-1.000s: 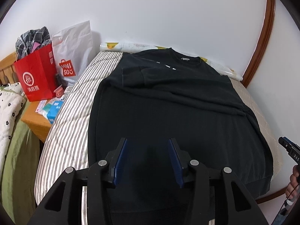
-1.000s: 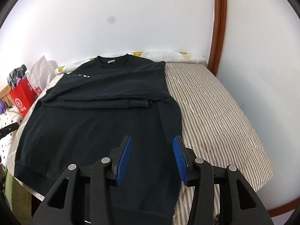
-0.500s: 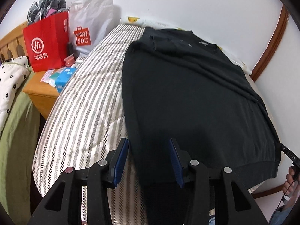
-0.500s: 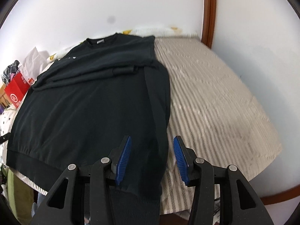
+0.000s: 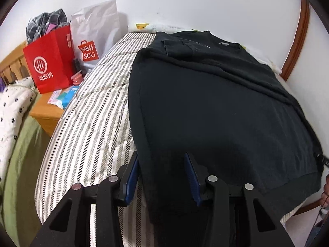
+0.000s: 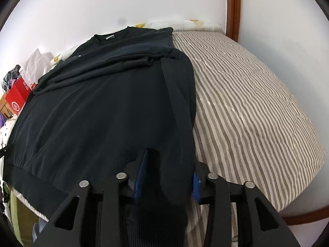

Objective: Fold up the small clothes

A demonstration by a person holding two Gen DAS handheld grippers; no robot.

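I see the black sweater (image 5: 216, 103) lying flat on the striped bed (image 5: 92, 107), sleeves folded across its chest, my left gripper (image 5: 162, 175) spread wide over its hem corner and my right gripper (image 6: 166, 177) wide around the opposite corner.

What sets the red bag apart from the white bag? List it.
The red bag is stiff paper with flat, square sides; the white bag is soft and crumpled. The red bag has a white round logo; the white bag has a red logo reading MINISO. The red bag is stuffed with checked cloth; the white bag's contents are hidden. Both stand left of the bed.
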